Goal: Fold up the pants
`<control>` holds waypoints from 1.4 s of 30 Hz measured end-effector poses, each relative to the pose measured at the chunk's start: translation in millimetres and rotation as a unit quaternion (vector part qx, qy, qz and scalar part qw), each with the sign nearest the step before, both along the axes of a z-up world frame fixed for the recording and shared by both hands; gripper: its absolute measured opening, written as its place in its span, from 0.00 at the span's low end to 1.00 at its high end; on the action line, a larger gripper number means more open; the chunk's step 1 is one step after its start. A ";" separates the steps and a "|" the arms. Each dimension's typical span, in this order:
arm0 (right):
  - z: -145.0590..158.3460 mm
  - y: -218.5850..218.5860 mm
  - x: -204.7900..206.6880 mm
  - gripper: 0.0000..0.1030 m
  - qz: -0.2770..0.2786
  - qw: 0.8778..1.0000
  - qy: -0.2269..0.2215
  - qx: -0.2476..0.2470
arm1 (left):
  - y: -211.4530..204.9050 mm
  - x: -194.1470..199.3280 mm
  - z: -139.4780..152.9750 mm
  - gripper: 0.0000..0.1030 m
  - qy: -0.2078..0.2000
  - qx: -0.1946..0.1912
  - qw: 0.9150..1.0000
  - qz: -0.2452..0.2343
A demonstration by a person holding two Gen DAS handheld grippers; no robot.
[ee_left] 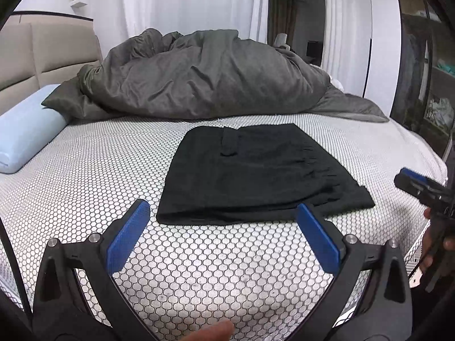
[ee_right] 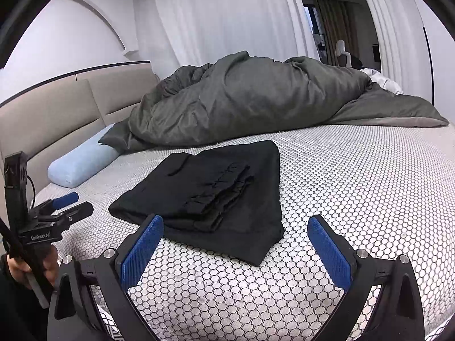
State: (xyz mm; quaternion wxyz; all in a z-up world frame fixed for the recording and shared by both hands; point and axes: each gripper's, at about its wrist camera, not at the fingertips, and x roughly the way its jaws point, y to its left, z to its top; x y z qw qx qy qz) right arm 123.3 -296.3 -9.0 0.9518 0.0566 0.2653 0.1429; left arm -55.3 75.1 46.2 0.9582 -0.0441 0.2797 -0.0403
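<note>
Black pants [ee_left: 256,173] lie folded into a compact rectangle on the honeycomb-patterned mattress [ee_left: 93,170], elastic waistband on top. In the right wrist view the pants [ee_right: 204,199] sit just beyond the fingers. My left gripper [ee_left: 223,213] stands open a little short of the pants' near edge, nothing between its blue pads [ee_left: 128,238]. My right gripper [ee_right: 236,227] is open too, hovering before the pants' near corner, and empty. The right gripper [ee_left: 418,183] shows at the right edge of the left view; the left gripper [ee_right: 69,204] shows at the left of the right view.
A crumpled dark grey duvet [ee_left: 204,76] is heaped across the far side of the bed. A light blue bolster pillow [ee_left: 25,130] lies at the left by the beige headboard [ee_left: 42,51]. White curtains [ee_right: 227,14] hang behind. A person's hand [ee_right: 17,267] holds the left gripper.
</note>
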 end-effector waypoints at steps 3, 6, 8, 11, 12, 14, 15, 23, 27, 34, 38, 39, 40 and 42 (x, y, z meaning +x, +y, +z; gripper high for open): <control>1.4 5.6 -0.4 1.00 0.008 1.000 -0.004 -0.004 | 4.3 0.7 1.8 1.00 -0.005 -0.015 1.000 0.005; 2.6 12.7 -4.3 1.00 0.015 1.000 -0.013 -0.018 | 7.6 3.4 2.2 1.00 -0.003 -0.022 1.000 0.008; 3.2 16.9 -7.0 1.00 0.019 0.999 -0.020 -0.025 | 8.6 3.2 2.4 1.00 -0.005 -0.024 1.000 0.007; 2.5 20.3 -7.8 1.00 0.021 0.999 -0.021 -0.033 | 8.5 1.3 3.2 1.00 -0.011 -0.019 1.000 0.009; 2.4 20.8 -7.9 1.00 0.021 0.999 -0.022 -0.034 | 8.9 1.0 3.4 1.00 -0.011 -0.017 1.000 0.010; 2.5 21.6 -7.8 1.00 0.022 0.999 -0.023 -0.035 | 8.0 0.5 3.1 1.00 -0.011 -0.017 1.000 0.011; 2.4 21.9 -7.8 1.00 0.022 0.999 -0.024 -0.036 | 8.0 0.7 3.1 1.00 -0.011 -0.016 1.000 0.010; 0.0 23.1 -6.5 1.00 0.023 0.999 -0.021 -0.043 | 6.4 0.9 2.6 1.00 -0.012 -0.007 1.000 0.007; -0.5 22.9 -6.6 1.00 0.023 0.998 -0.021 -0.046 | 8.7 1.7 1.9 1.00 -0.011 -0.009 1.000 0.008; -1.1 22.6 -6.4 1.00 0.025 0.998 -0.020 -0.050 | 10.4 2.2 0.8 1.00 -0.011 -0.008 1.000 0.008; -1.2 22.9 -6.6 1.00 0.025 0.998 -0.020 -0.050 | 11.1 2.7 0.8 1.00 -0.011 -0.008 1.000 0.008; -1.3 23.1 -6.6 1.00 0.024 0.998 -0.020 -0.051 | 11.7 2.8 0.8 1.00 -0.011 -0.007 1.000 0.007; -1.3 23.1 -6.5 1.00 0.024 0.998 -0.020 -0.051 | 11.4 2.9 0.4 1.00 -0.010 -0.007 1.000 0.008; -1.3 23.2 -6.6 1.00 0.025 0.998 -0.020 -0.051 | 11.0 2.8 0.8 1.00 -0.011 -0.005 1.000 0.008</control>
